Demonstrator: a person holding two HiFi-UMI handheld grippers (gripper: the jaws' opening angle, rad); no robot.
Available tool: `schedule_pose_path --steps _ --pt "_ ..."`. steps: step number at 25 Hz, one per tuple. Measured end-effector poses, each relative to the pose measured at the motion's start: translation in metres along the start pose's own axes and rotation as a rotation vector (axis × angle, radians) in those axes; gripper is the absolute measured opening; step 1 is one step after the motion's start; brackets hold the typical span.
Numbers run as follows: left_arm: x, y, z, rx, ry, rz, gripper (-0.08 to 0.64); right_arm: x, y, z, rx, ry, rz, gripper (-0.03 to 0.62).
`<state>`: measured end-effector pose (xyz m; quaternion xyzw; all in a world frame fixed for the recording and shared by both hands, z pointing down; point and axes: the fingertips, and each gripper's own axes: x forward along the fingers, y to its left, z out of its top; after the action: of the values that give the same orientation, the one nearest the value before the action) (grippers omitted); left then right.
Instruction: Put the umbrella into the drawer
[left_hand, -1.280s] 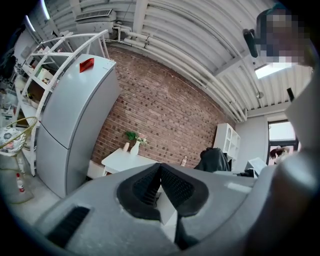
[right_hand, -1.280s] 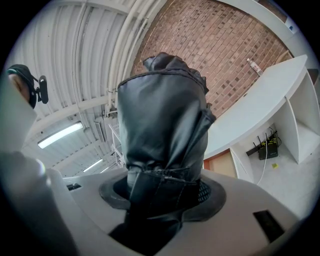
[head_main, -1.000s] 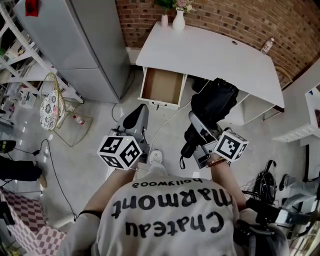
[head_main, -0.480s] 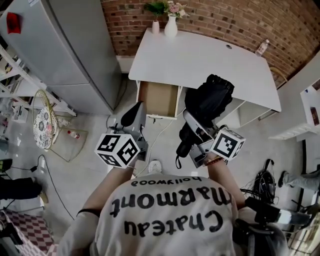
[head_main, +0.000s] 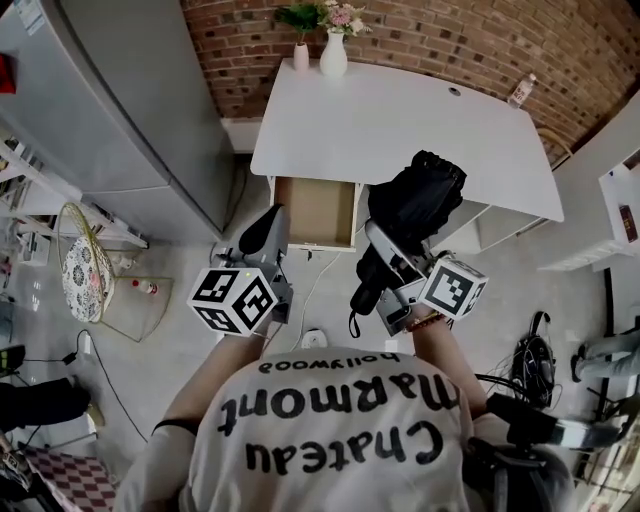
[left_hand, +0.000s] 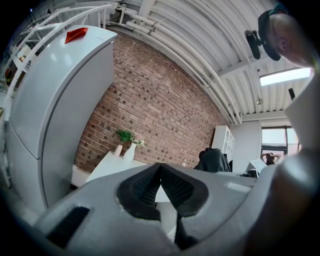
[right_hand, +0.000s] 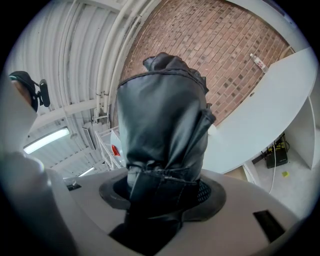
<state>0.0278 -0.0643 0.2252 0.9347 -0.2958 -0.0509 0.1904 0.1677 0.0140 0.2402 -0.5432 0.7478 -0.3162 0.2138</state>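
Note:
A black folded umbrella (head_main: 412, 212) (right_hand: 162, 135) stands up out of my right gripper (head_main: 385, 245) (right_hand: 162, 192), whose jaws are shut on its lower part; its handle and strap hang below near the gripper body. The open drawer (head_main: 315, 212) of the white desk (head_main: 400, 125) shows a bare brown bottom, just left of the umbrella in the head view. My left gripper (head_main: 268, 232) (left_hand: 160, 182) is held in the air in front of the drawer, jaws shut with nothing between them.
A grey refrigerator (head_main: 110, 110) stands left of the desk. Two white vases with flowers (head_main: 333, 55) and a small bottle (head_main: 520, 90) sit at the desk's back edge by the brick wall. Cables (head_main: 310, 285) run on the floor below the drawer. White shelves (head_main: 620, 200) stand at the right.
The person has stepped closer to the desk; both grippers and the umbrella now sit nearer the open drawer. Both grips are unchanged.

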Motion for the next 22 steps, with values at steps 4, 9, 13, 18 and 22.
schedule_pose_path --steps 4,9,13,18,22 --pt "0.01 0.015 0.007 0.0 -0.003 -0.001 0.015 0.018 0.0 0.008 -0.008 -0.009 0.013 0.241" --pt "0.015 0.028 0.016 0.011 -0.02 -0.003 0.017 0.038 -0.002 0.013 -0.017 -0.01 0.014 0.241" --pt "0.018 0.04 0.021 0.003 -0.024 0.006 0.017 0.055 0.0 0.018 -0.03 0.001 0.025 0.241" --pt "0.02 0.052 0.021 0.01 -0.018 0.036 0.017 0.071 0.001 0.012 -0.021 0.026 0.074 0.241" --pt "0.02 0.058 0.016 0.001 -0.014 0.052 0.017 0.082 0.0 0.004 -0.034 0.064 0.093 0.241"
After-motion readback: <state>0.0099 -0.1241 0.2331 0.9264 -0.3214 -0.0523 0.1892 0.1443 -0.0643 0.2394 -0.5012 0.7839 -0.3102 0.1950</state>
